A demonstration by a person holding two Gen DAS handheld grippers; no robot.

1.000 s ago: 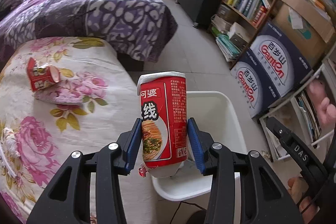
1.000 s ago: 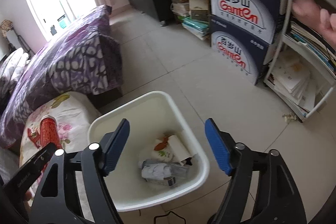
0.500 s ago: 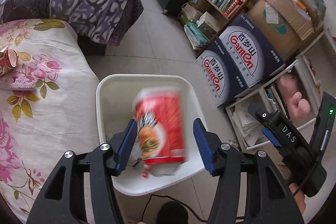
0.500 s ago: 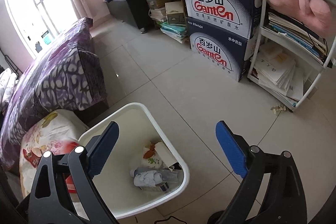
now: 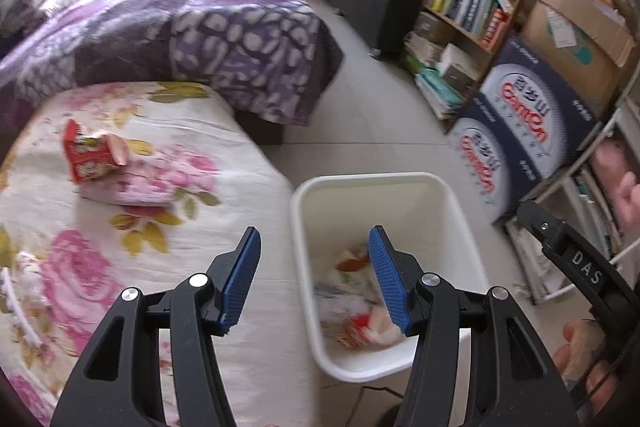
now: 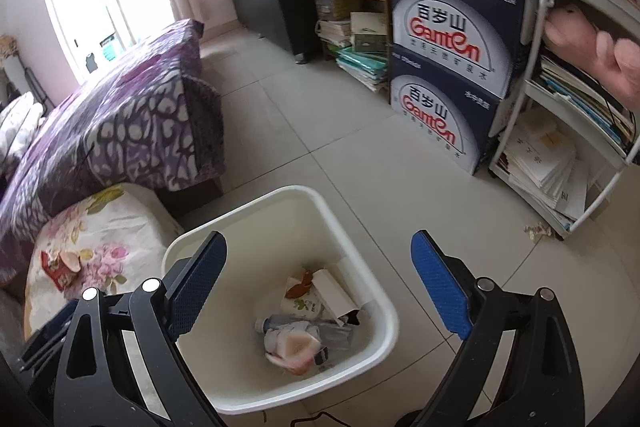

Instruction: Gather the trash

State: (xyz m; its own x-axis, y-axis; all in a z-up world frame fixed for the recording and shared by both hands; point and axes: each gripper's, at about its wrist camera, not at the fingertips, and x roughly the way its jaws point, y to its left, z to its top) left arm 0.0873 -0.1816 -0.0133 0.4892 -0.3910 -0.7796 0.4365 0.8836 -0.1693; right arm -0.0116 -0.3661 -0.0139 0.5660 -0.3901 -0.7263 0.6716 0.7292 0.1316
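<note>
White bin (image 6: 384, 311) stands on the tiled floor, touching or just beside the right edge of the floral-covered bed (image 5: 132, 267). Inside the bin: a red-and-white noodle cup (image 6: 294, 345) lying on its side on top of the heap, a clear plastic bottle (image 6: 280, 323) under it, a white carton (image 6: 334, 291) against the far wall, and a pale wrapper with an orange scrap; in the left wrist view the same heap is blurred, only red and white patches legible. Left gripper (image 5: 314, 273) hovers over the seam between bed edge and bin rim, jaws spread wide, nothing between the blue pads. Right gripper (image 6: 318, 281) hangs above the bin's open mouth, jaws spread wider yet, also carrying nothing. Left on the bed, toward its far left part: a crumpled red snack carton (image 5: 94, 157) resting on a pink-flowered packet (image 5: 132, 185), both well apart from either gripper. Judgement: several pieces are binned, at least these two are outstanding, so the task looks well along but not finished. Small scrap of debris (image 6: 538, 229) on the floor by the foot of the white wire shelf; cannot tell whether it counts as trash to collect. Next likely step is a reach by the left gripper to the red carton.
</note>
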